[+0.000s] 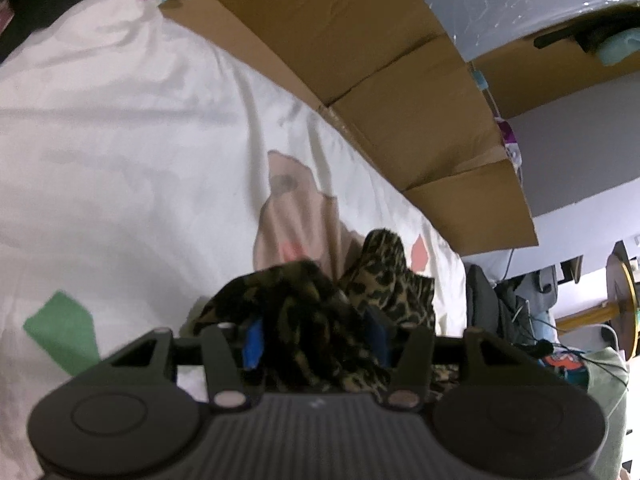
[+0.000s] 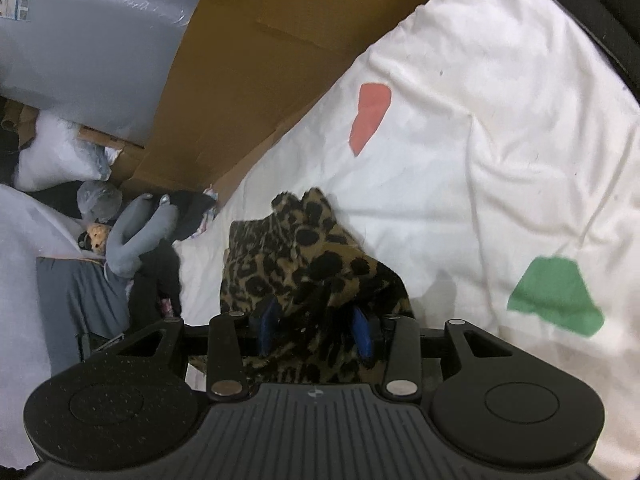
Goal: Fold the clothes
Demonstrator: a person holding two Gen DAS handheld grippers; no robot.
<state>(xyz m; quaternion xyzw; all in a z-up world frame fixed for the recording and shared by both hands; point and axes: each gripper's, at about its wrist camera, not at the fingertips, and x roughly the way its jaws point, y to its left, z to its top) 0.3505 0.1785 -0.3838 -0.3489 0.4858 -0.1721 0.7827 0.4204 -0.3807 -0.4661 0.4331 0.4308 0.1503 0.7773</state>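
Both claws, left claw (image 1: pixel 316 340) and right claw (image 2: pixel 316 330), gripping leopard-print garment (image 2: pixel 304 248) over white bedsheet (image 2: pixel 500 140), cardboard boxes (image 1: pixel 360 40) behind.

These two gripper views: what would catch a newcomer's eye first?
The leopard-print fabric garment stands out, bunched in the middle, pinched by both the left gripper and the right gripper. Beneath it lies a white bedsheet with green and coral patches, and brown cardboard boxes run along the bed's edge.
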